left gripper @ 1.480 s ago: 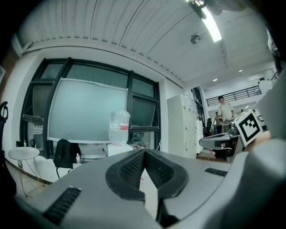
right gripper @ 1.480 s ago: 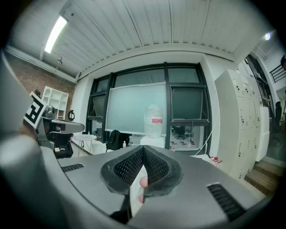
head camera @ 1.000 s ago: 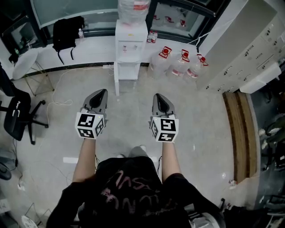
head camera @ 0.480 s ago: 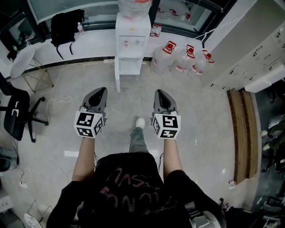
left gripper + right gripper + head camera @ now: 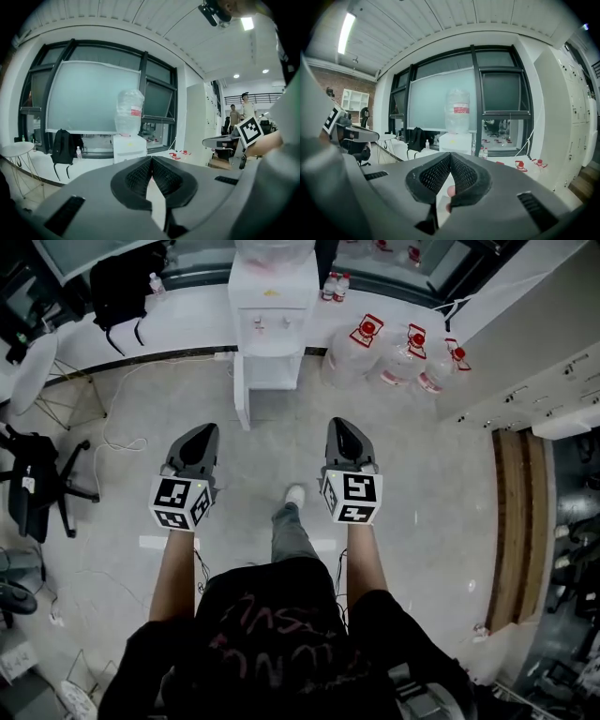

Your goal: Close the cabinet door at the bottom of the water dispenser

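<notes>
The white water dispenser (image 5: 272, 306) stands against the far wall ledge with a clear bottle on top. Its bottom cabinet (image 5: 275, 371) is open, and the white door (image 5: 240, 399) sticks out toward me on the left side. My left gripper (image 5: 207, 430) and right gripper (image 5: 339, 425) are held side by side over the floor, well short of the dispenser. Both are shut with nothing between the jaws. The dispenser (image 5: 130, 147) shows straight ahead beyond the left gripper (image 5: 151, 159). It also stands ahead as the dispenser (image 5: 457, 143) past the right gripper (image 5: 450, 155).
Three large water jugs (image 5: 394, 357) lie on the floor right of the dispenser. A black backpack (image 5: 127, 282) leans on the ledge at the left, above a round white side table (image 5: 33, 371) and an office chair (image 5: 33, 488). White lockers (image 5: 534, 343) line the right side.
The person has stepped forward, one foot now ahead. The dispenser has come nearer and sits higher in the head view. Both grippers stay shut and side by side.
</notes>
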`<action>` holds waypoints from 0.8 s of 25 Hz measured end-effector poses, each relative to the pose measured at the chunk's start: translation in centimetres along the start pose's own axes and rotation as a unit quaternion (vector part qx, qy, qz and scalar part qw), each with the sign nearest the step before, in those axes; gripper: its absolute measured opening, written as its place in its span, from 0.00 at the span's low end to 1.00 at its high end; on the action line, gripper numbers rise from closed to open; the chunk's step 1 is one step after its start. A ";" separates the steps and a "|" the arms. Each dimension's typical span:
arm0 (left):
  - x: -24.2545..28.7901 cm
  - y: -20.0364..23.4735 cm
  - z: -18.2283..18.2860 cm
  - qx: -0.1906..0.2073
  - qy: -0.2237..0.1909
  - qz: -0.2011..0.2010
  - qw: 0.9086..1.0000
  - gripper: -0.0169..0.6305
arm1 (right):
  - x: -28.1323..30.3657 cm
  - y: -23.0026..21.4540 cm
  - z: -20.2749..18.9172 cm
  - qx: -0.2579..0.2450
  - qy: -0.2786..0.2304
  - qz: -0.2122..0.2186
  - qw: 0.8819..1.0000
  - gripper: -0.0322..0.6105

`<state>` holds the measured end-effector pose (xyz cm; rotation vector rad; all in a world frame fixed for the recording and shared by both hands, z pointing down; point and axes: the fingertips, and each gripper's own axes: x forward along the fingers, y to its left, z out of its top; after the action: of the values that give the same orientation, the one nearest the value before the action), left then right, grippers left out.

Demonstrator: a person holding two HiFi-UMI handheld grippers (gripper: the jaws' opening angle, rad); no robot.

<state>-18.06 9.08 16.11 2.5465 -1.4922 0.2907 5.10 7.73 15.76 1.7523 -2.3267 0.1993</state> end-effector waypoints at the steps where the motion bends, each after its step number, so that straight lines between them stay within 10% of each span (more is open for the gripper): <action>1: 1.6 0.3 -0.1 -0.002 0.007 0.003 1.000 0.04 | 1.5 -1.0 -0.1 0.001 0.004 0.002 1.000 0.07; 20: 17.8 6.5 -5.5 -0.037 0.069 0.048 0.996 0.04 | 18.9 -10.5 -4.5 0.003 0.048 0.045 0.998 0.07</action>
<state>-15.63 -7.62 26.27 2.3517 -1.5447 0.4088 10.68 -11.67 24.71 1.6055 -2.3387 0.2996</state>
